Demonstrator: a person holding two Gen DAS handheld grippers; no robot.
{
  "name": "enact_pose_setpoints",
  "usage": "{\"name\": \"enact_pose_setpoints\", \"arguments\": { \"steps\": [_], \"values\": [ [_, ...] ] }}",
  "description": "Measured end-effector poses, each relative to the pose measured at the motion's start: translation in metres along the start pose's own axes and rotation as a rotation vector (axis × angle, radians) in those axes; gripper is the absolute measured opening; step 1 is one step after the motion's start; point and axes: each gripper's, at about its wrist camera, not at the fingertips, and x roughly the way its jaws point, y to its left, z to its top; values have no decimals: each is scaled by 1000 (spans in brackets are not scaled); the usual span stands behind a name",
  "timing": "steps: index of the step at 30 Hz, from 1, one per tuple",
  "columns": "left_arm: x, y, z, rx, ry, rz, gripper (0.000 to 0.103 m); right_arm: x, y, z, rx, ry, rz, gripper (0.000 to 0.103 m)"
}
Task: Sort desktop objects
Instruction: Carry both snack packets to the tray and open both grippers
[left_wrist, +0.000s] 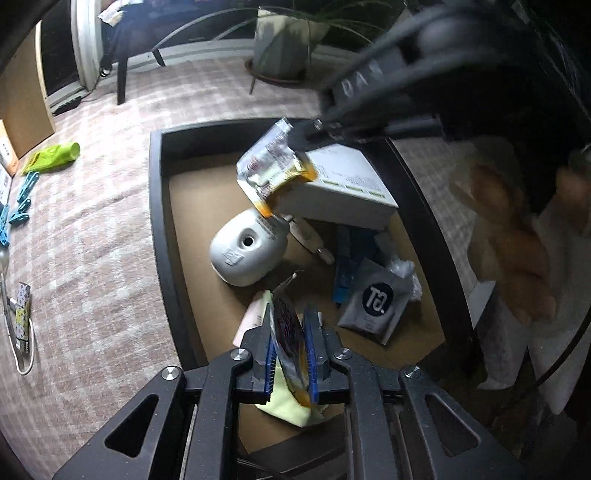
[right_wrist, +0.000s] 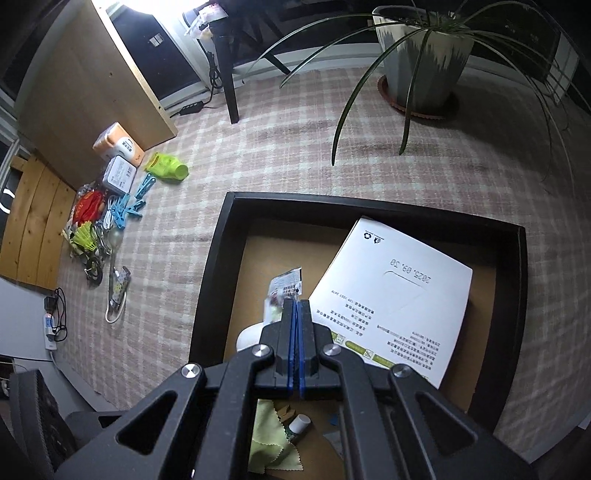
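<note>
Your left gripper (left_wrist: 290, 354) is pinching a crinkled foil snack packet (left_wrist: 291, 343) at lower centre, above the black-walled tray (left_wrist: 157, 206). Your right gripper (right_wrist: 296, 332) is clenching a second printed sachet (right_wrist: 284, 288) beside the white cardboard box (right_wrist: 391, 295), mid-frame.

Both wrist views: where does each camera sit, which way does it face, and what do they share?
Left wrist: on the left gripper, looking steeply down into the black tray; its jaws hold a snack packet; the right gripper and a hand show.
Right wrist: on the right gripper, facing down at the tray's far corner; jaws pinch a sachet.
Shared: tray, white box, potted plant, checked carpet.
</note>
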Motion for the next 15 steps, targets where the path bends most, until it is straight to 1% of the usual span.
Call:
{"name": "enact_pose_setpoints", "arguments": {
  "steps": [1,2,3,5,6,12,15],
  "values": [
    [0,0,0,-1,2,5,26,0,0,0,5,6,0,4],
    [0,-1,0,2,0,2,31,0,0,0,7,6,0,5],
    [0,-1,-1,2,-2,1,31,0,1,0,6,5,0,6],
    [-2,1,-1,-1,-5,4,31,1,3,0,2,10,-1,12],
    [-3,2,0,-4,-7,6,31,0,3,1,2,8,3,13],
    [-9,12,0,-34,-27,14,31,2,9,0,1,19,22,13],
    [-12,23,0,-66,-34,22,31,4,13,0,-2,30,38,13]
  ]
}}
